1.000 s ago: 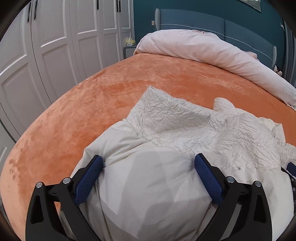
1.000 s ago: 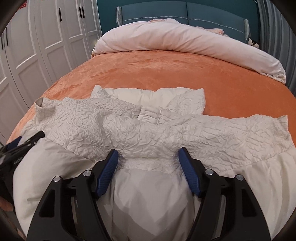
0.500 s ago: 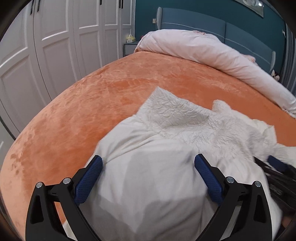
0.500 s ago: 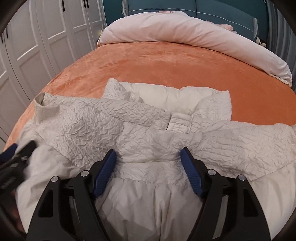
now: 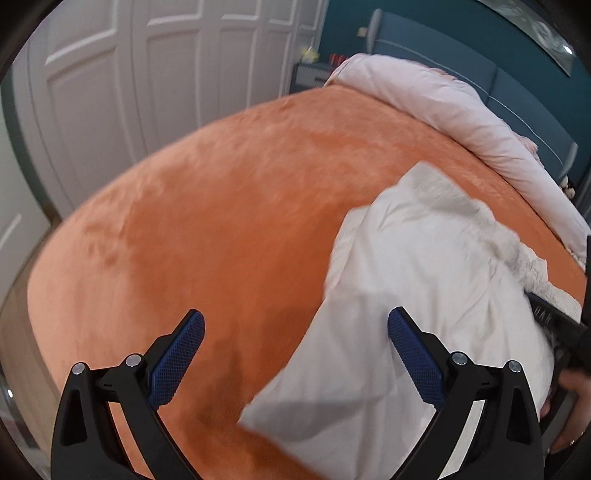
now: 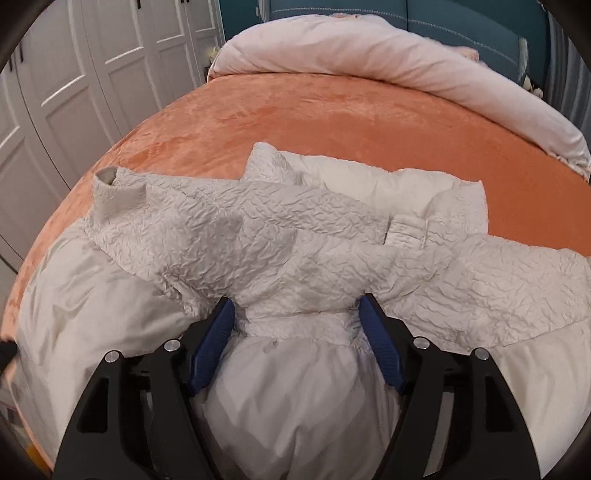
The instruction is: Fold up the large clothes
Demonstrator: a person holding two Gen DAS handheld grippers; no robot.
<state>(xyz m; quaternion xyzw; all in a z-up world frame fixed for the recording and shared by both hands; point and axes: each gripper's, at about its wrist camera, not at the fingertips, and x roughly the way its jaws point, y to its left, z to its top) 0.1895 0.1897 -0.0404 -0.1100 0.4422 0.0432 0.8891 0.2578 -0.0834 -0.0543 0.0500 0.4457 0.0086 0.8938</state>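
Observation:
A large cream padded jacket [image 6: 280, 236] lies spread on the orange bed cover [image 6: 332, 114], with crinkled sleeves crossed over its smooth body. It also shows in the left wrist view [image 5: 417, 295], at the right. My right gripper [image 6: 297, 317] has its jaws partly closed, with a bunch of the jacket's fabric between the blue pads [image 6: 380, 343]. My left gripper [image 5: 295, 339] is open and empty, over the orange cover [image 5: 207, 229] at the jacket's left edge; its right pad overlaps the fabric. The right gripper's black body [image 5: 557, 325] shows at that view's right edge.
A pale pink duvet [image 6: 388, 62] is rolled up at the head of the bed, before a blue headboard [image 6: 461, 26]. White wardrobe doors [image 5: 129, 85] stand along the left side. A small nightstand [image 5: 314, 75] sits by the headboard.
My left gripper has swung left off the jacket and now looks over bare orange cover. My right gripper has pushed forward and narrowed its jaws around a bunch of fabric.

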